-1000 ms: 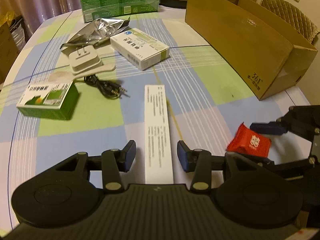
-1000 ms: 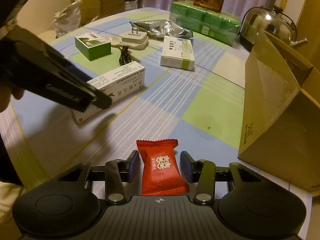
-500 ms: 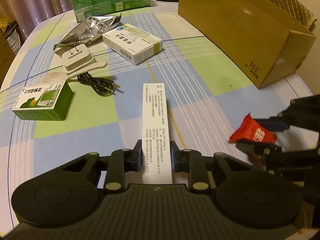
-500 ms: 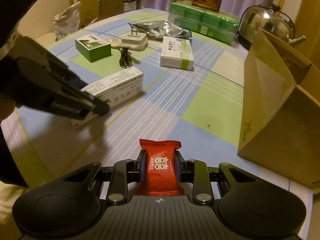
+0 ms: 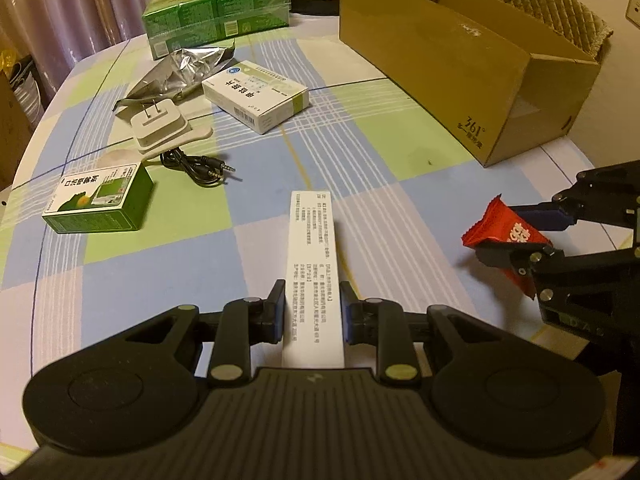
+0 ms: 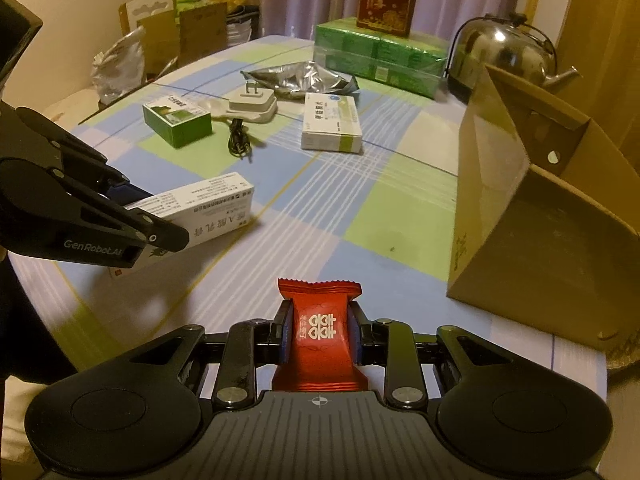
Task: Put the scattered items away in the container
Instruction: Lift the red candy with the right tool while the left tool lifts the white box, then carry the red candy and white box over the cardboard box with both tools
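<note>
— Green carton at nine o'clock, is it sitting flat?

— Yes, lying flat on the checked tablecloth, glossy card with square edges. Just beside it, toward eleven, I'm seeing the coiled black audio cable, the white plug adapter prongs up, and a crinkled silver foil bag. None of these are in the container yet.

— And your left gripper?

— My left gripper is pinching the long white carton across its narrow sides, near my end, so it is pointing straight to twelve. Smooth matt card, small print; it looks lifted off the cloth.

— Further right?

— The white and green medicine box is lying flat at twelve. My right gripper is squeezing a red foil snack packet across its waist, crimped end forward; soft, so I'm judging it may slip.

— The container?

— The open cardboard box is standing at two o'clock, stiff brown walls, near the packet. I'm reckoning both loads are going in next.
</note>
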Available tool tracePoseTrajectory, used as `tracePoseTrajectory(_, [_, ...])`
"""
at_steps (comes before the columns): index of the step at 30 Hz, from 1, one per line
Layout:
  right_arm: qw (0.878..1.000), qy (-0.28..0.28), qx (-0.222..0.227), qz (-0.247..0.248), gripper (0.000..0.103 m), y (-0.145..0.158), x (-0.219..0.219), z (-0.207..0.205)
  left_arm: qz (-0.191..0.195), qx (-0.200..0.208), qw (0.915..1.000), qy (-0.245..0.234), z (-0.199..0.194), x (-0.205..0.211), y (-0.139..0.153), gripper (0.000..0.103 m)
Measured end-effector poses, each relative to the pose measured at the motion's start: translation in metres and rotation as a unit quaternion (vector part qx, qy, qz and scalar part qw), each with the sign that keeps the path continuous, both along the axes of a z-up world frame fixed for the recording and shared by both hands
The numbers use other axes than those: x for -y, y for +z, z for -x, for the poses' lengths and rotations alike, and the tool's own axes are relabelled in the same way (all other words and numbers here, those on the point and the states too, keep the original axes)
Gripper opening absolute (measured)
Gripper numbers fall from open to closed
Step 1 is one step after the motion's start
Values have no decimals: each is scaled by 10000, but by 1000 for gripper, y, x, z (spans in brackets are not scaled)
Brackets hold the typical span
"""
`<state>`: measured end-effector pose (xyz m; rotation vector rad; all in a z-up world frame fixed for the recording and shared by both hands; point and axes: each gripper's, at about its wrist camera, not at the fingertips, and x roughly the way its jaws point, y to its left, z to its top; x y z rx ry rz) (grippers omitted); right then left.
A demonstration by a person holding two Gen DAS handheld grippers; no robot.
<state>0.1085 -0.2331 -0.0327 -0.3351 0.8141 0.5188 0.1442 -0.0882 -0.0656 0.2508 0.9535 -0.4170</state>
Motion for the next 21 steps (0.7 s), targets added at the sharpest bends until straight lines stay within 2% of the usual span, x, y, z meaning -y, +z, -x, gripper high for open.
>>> tracePoseTrajectory(13, [9999,-109,-118,-18,25,-7,8,5,-96,-135,9999,-19,-8,5,-12,22])
tracePoseTrajectory(21, [9998,-123,-121,-46,24,-9,7,-1,81,-266,9996,14,-19,4,-17,21])
